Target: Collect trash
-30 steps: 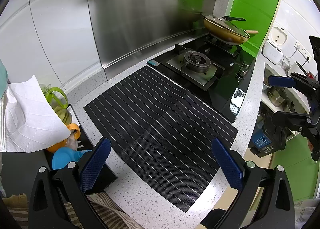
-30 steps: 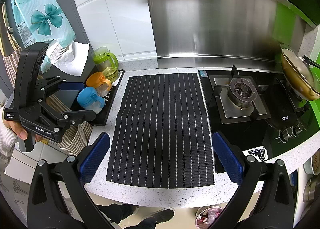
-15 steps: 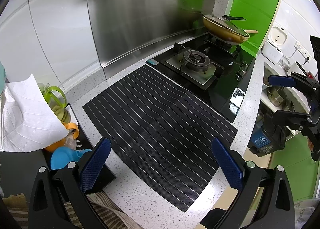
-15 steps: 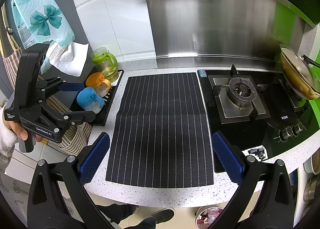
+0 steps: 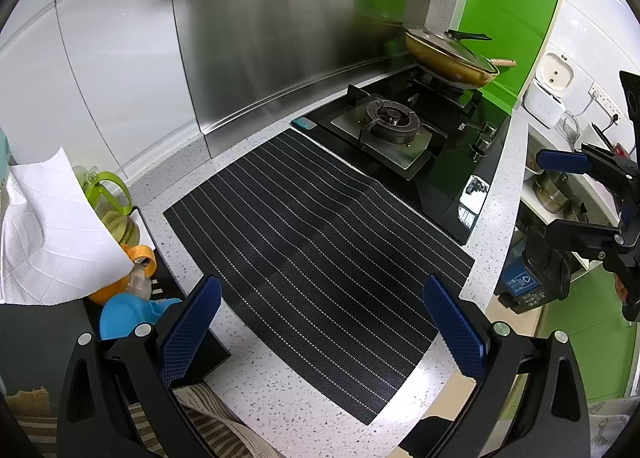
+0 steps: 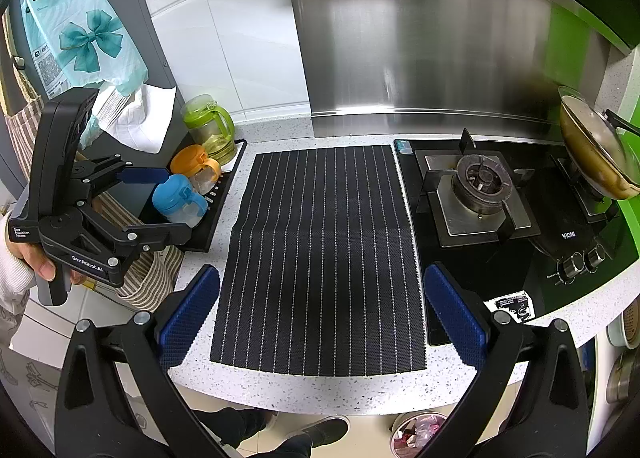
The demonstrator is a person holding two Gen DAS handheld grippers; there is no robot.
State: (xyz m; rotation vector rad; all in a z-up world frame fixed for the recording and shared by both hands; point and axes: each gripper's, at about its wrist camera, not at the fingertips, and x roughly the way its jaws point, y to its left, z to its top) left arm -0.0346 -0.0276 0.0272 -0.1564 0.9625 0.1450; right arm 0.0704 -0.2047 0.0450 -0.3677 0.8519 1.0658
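Both grippers are open and hold nothing. My left gripper (image 5: 322, 322) hovers over the near edge of a black striped mat (image 5: 320, 234) on the speckled counter. My right gripper (image 6: 320, 310) hangs over the same mat (image 6: 324, 250) from the counter's front edge. In each wrist view the other gripper shows at the side: the right gripper (image 5: 560, 194) and the left gripper (image 6: 160, 204), held by a hand. I see no loose trash on the mat. A small bin (image 6: 418, 434) with pink and red scraps stands on the floor below the counter.
A black tray (image 6: 200, 234) left of the mat holds a blue cup (image 6: 176, 200), an orange cup (image 6: 192, 164) and a green jug (image 6: 208, 128). A white paper towel (image 5: 52, 234) hangs above them. The gas hob (image 6: 480, 194) and a lidded pan (image 6: 596, 154) lie to the right.
The left wrist view has drifted slightly, so the paper towel and mat sit a little further left. The right wrist view is almost unchanged. Both grippers stay open.
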